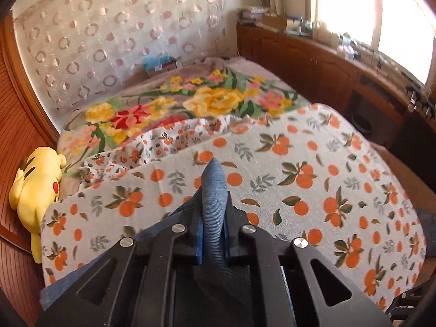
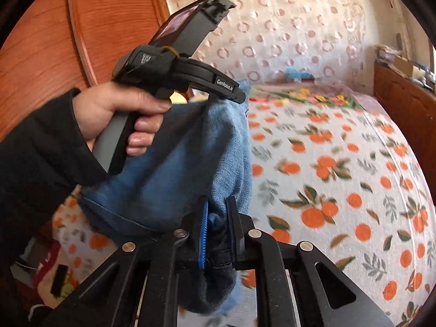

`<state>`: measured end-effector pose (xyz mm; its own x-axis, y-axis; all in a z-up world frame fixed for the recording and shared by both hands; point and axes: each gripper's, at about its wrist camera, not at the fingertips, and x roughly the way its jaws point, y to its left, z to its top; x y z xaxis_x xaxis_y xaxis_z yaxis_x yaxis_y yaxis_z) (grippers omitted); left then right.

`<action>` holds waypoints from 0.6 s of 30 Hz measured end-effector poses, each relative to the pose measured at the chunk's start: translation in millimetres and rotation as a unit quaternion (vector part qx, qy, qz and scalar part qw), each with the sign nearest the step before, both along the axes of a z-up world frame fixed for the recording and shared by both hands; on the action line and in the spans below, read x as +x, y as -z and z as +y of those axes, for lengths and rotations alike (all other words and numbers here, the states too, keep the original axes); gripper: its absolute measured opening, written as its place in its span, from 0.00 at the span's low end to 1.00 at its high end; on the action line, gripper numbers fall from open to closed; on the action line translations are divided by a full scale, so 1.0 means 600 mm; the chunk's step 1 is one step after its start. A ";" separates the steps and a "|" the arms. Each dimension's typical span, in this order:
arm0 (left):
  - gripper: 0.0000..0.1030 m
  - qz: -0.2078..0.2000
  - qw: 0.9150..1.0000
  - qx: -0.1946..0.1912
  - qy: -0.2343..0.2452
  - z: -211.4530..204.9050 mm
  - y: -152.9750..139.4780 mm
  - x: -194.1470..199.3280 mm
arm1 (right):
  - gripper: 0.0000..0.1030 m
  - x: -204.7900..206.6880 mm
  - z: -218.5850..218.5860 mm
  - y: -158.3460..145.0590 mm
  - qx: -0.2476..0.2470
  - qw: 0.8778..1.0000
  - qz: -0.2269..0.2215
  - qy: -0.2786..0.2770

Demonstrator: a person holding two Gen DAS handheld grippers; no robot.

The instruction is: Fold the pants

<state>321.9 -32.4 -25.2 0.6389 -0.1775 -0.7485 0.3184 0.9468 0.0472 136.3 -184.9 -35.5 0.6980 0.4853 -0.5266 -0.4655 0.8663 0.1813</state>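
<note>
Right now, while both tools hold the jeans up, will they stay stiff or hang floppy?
Probably floppy: the jeans sag in a loose pouch between the left tool and right tool. Likely fairly heavy, since the denim looks thick, and unlikely to slip.

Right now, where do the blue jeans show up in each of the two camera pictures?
Left wrist view: the jeans rise at bottom centre, pinched between the left gripper fingers.
Right wrist view: the jeans hang left of centre, held above by the left gripper and below by the right gripper.
Shared landmark: the orange-print bedspread.
</note>
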 end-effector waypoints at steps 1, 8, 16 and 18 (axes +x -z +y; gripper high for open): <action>0.11 -0.006 1.000 -0.007 -0.003 0.015 -0.013 -0.007 | 0.12 -0.009 0.009 -0.012 0.001 1.000 -0.010 -0.008; 0.11 -0.036 0.998 -0.033 -0.044 0.139 -0.065 -0.075 | 0.11 -0.062 0.097 -0.056 -0.005 0.997 -0.040 -0.069; 0.11 -0.039 0.993 -0.054 -0.100 0.277 -0.036 -0.147 | 0.10 -0.086 0.213 -0.045 -0.027 0.989 -0.019 -0.143; 0.11 -0.032 0.992 -0.060 -0.108 0.300 -0.016 -0.150 | 0.11 -0.086 0.235 -0.037 -0.039 0.989 -0.010 -0.141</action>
<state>231.6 147.5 -15.8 0.7176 -0.1168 -0.6866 0.1077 0.9926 -0.0563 84.8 -44.2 -13.2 0.5509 0.6209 -0.5577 -0.6940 0.7119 0.1071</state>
